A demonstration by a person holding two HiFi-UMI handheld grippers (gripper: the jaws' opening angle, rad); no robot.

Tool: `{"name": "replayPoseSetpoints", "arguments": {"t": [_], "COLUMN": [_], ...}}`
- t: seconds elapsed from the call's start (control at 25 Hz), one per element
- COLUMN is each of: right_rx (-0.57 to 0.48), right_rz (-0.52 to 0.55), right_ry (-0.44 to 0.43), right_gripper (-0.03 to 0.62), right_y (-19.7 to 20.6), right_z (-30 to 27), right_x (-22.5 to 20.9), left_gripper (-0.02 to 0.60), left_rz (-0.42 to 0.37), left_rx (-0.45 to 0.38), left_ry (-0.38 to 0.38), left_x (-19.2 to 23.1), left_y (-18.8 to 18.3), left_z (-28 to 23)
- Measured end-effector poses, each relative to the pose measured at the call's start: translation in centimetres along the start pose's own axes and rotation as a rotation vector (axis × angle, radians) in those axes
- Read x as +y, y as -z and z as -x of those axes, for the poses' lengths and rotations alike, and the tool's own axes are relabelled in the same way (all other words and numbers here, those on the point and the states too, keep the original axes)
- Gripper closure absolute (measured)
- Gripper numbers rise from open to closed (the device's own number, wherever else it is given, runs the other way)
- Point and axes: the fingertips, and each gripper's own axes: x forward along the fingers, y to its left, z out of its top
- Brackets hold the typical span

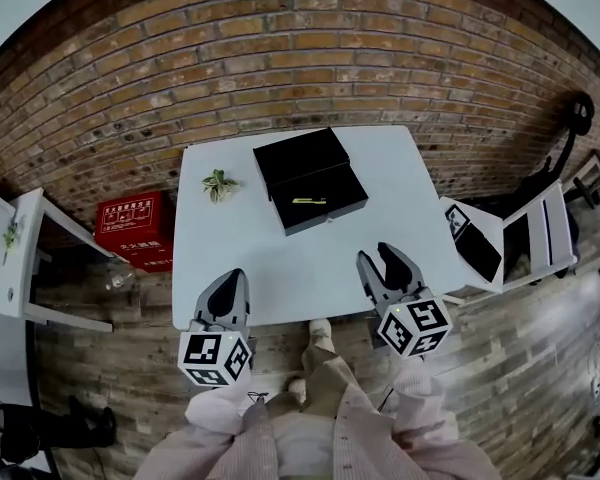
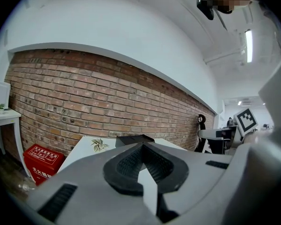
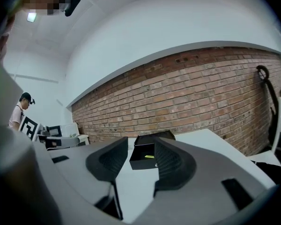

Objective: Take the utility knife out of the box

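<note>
A black box [image 1: 332, 208] lies open toward the back of the white table [image 1: 230, 248], its lid [image 1: 300, 158] resting behind it. Inside the box is a slim yellow-green utility knife [image 1: 309, 200], also visible in the right gripper view as the knife [image 3: 150, 156] in the box [image 3: 139, 162]. My left gripper [image 1: 234, 278] hovers at the table's near edge, left of the box, jaws closed together [image 2: 141, 146]. My right gripper [image 1: 382, 256] is at the near right edge, open with nothing between its jaws [image 3: 140, 146]. Both are well short of the box.
A small plant sprig [image 1: 218, 184] lies on the table left of the box. A red case [image 1: 135, 228] sits on the floor at the left, beside a white side table [image 1: 10, 258]. A white chair [image 1: 525, 233] carrying a black item stands at the right. A brick wall runs behind.
</note>
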Motion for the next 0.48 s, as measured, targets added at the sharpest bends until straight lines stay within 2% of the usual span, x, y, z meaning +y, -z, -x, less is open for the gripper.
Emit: {"name": "replayPoseSetpoints", "arguments": {"t": [0.48], "right_rx": [0.1], "right_rz": [0.011], "right_ry": [-0.121], "right_gripper": [0.434], "right_y": [-0.1], "right_z": [-9.2], "right_x": [-3.2], "left_gripper": [0.589], "left_rz": [0.094], "left_rx": [0.037], "left_ry": [-0.076], "left_x": [1.9], "left_y": [0.0], "left_z": [-7.4]}}
